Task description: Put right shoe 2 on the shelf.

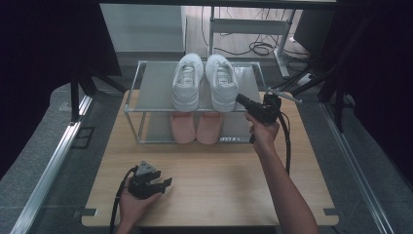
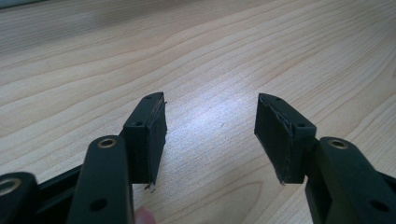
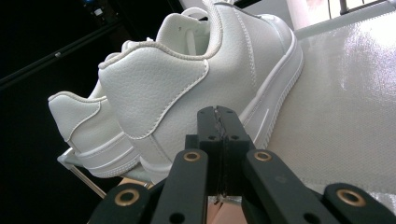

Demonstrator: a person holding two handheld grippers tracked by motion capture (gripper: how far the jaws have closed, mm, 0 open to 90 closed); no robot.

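Observation:
Two white sneakers [image 1: 187, 80] [image 1: 221, 80] stand side by side on the top shelf of a metal-framed rack [image 1: 156, 83], heels toward me. On the lower shelf sit two pink shoes [image 1: 182, 126] [image 1: 209, 126]. My right gripper [image 1: 239, 99] is shut with nothing between its jaws, its tip just at the heel of the right-hand sneaker. In the right gripper view the closed gripper [image 3: 218, 112] points at that sneaker's heel [image 3: 187, 79], with the other sneaker [image 3: 79, 121] beyond. My left gripper [image 1: 168, 183] rests low over the wooden table [image 1: 219, 170], open [image 2: 210, 135] and empty.
The rack stands at the far half of the wooden table [image 2: 210, 56]. Its shiny top shelf [image 3: 345, 102] has bare room to the right of the sneakers. Dark stands and cables surround the table on the floor.

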